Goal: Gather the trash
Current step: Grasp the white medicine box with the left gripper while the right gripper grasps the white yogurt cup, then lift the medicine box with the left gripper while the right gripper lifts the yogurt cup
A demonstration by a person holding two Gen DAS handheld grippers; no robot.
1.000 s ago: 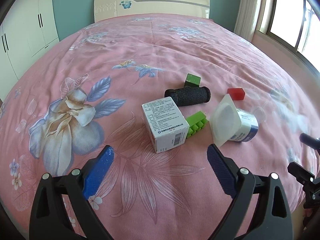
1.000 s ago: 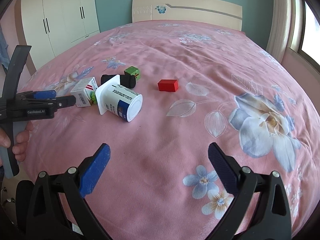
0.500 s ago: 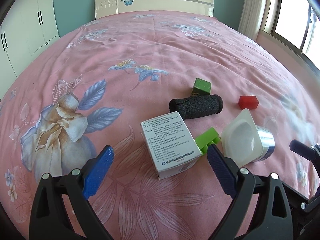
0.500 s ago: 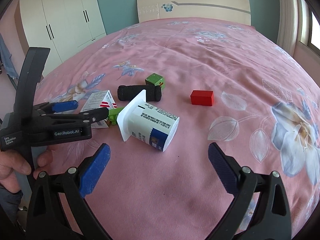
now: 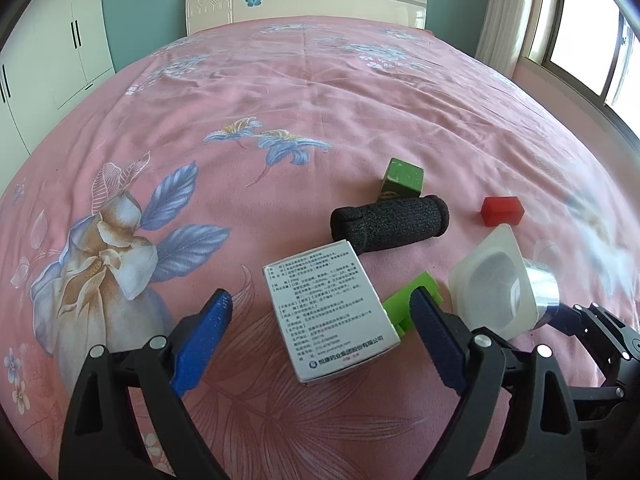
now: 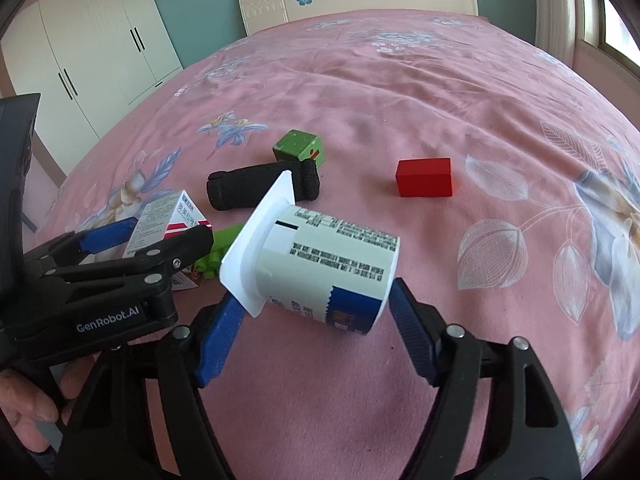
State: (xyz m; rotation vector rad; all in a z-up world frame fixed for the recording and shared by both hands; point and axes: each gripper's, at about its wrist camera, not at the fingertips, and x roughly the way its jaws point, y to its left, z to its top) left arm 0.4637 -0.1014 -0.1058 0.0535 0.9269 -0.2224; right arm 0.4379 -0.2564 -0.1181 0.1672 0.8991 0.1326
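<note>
Bed (image 5: 280,92) is strewn with trash, and the tipped yogurt cup (image 6: 324,264) between the closing right gripper (image 6: 312,320) fingers should be squeezed gently, while the box (image 5: 328,312) sits between the closing left gripper (image 5: 320,320) fingers, untouched.

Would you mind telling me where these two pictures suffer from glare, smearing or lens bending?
Left wrist view: the window is blown out white, and the bedspread near the right edge looks smeared; the headboard bows under fisheye bending. Right wrist view: daylight is even and the yogurt cup print stays sharp, while the wardrobe leans and dark vignetting fills the corners.
</note>
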